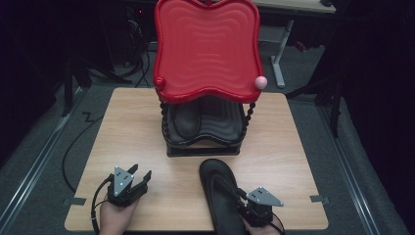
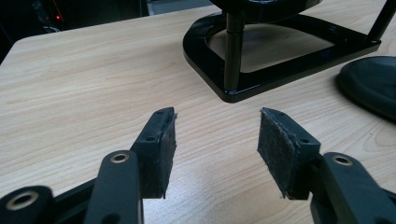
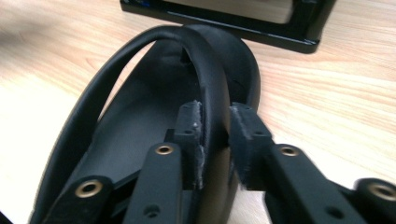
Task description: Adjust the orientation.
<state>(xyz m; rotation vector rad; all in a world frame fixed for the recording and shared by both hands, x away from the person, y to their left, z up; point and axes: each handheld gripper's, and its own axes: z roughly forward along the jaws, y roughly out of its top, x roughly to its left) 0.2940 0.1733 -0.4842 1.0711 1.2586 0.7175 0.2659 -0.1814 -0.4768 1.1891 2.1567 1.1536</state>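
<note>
Right gripper (image 1: 244,199), lower right of frame: pinching flip-flop (image 1: 218,188) strap (image 3: 212,93), likely for lifting toward rack (image 1: 203,125). Left gripper (image 1: 140,175), lower left: spread, empty, idle above table (image 1: 132,122)

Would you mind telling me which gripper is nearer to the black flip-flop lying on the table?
Right. The right gripper has its fingers closed on a strap of the flip-flop. The left gripper rests open on the table, apart from the flip-flop, off to its left.
</note>
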